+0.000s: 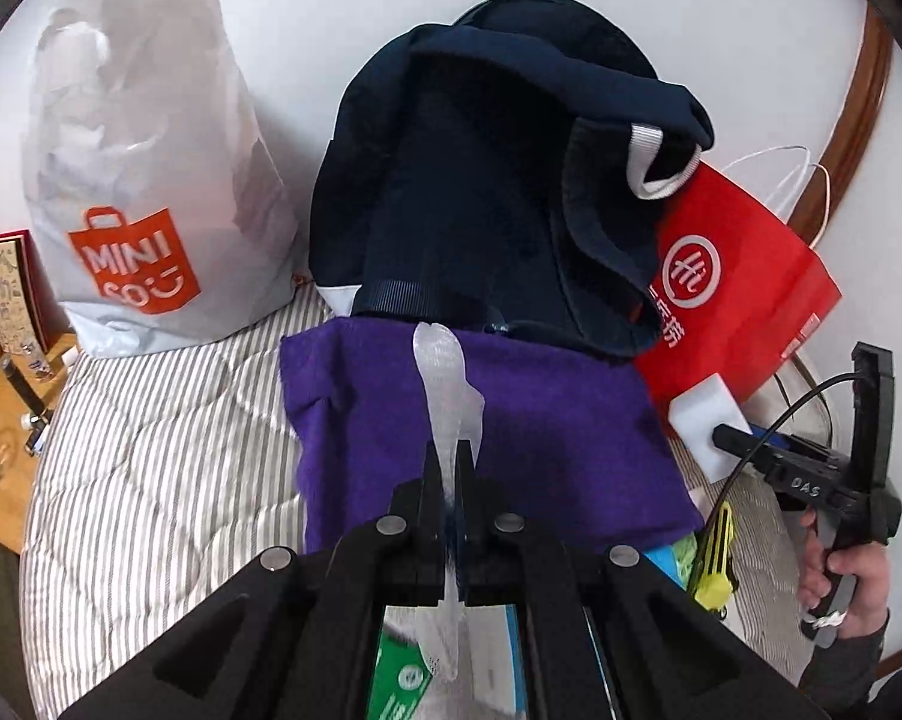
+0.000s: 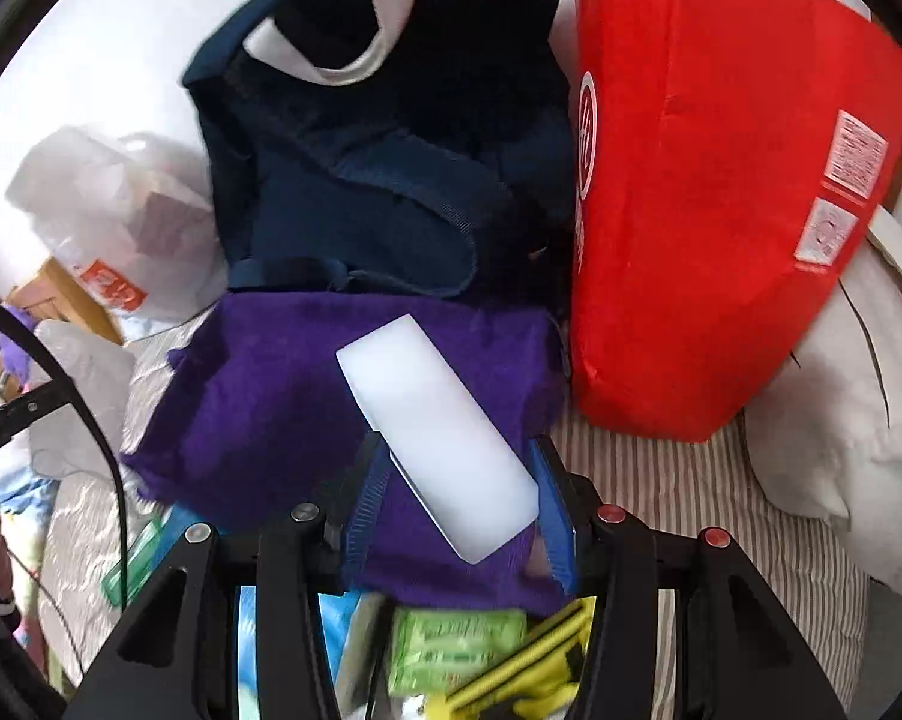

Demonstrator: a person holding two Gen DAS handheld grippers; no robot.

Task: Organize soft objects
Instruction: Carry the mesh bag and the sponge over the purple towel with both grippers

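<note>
Over the purple towel (image 2: 306,414) on the striped bed, your right gripper (image 2: 460,480) holds a white sponge (image 2: 435,438) between part-open jaws; your left gripper (image 1: 447,480) is clamped shut on clear film (image 1: 444,384). Keep both grips steady and carry them level. One bag (image 1: 144,180) reads "MINISO".

My right claw (image 2: 460,504) held a smooth, matt white foam block (image 2: 438,438) over the fuzzy purple cloth (image 2: 270,396). Behind that cloth stood a navy woven-fabric backpack (image 1: 469,192), flanked by a glossy red paper bag (image 2: 721,192) and a crinkled grey plastic bag (image 1: 144,180).
</note>
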